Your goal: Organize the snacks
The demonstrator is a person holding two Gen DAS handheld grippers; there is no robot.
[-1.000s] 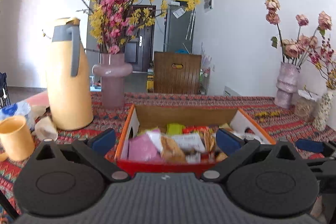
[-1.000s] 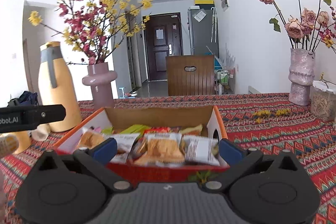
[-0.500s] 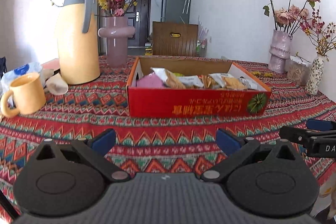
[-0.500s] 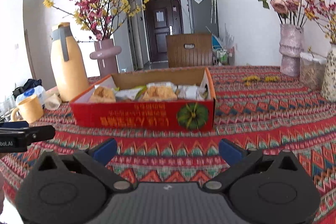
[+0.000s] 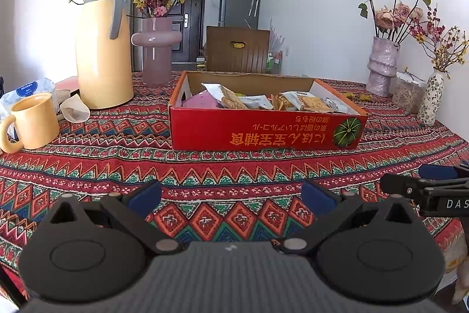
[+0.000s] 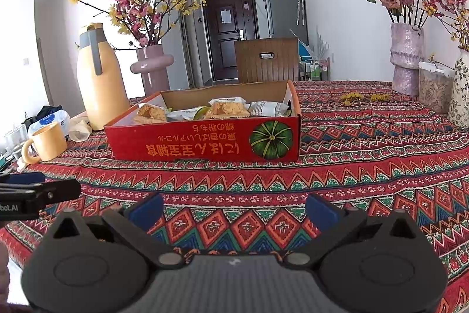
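A red cardboard box [image 5: 263,134] [image 6: 205,144] stands on the patterned tablecloth, filled with several snack packets [image 5: 258,101] [image 6: 225,109]. My left gripper [image 5: 231,197] is open and empty, low over the cloth well in front of the box. My right gripper [image 6: 233,209] is open and empty, also in front of the box and to the right of the left one. Each gripper shows at the edge of the other's view: the right one in the left wrist view [image 5: 425,187], the left one in the right wrist view [image 6: 38,189].
A yellow thermos [image 5: 102,49] [image 6: 98,78], a yellow mug [image 5: 32,122] [image 6: 47,141] and a pink vase of blossoms [image 5: 155,52] stand left of the box. Vases [image 5: 381,66] [image 6: 406,57] and a jar [image 6: 433,87] stand at the far right. The table's near edge lies just below the grippers.
Both grippers have pulled back from over the box toward the table's near edge; the box now appears farther away and whole. Both stay open and empty.
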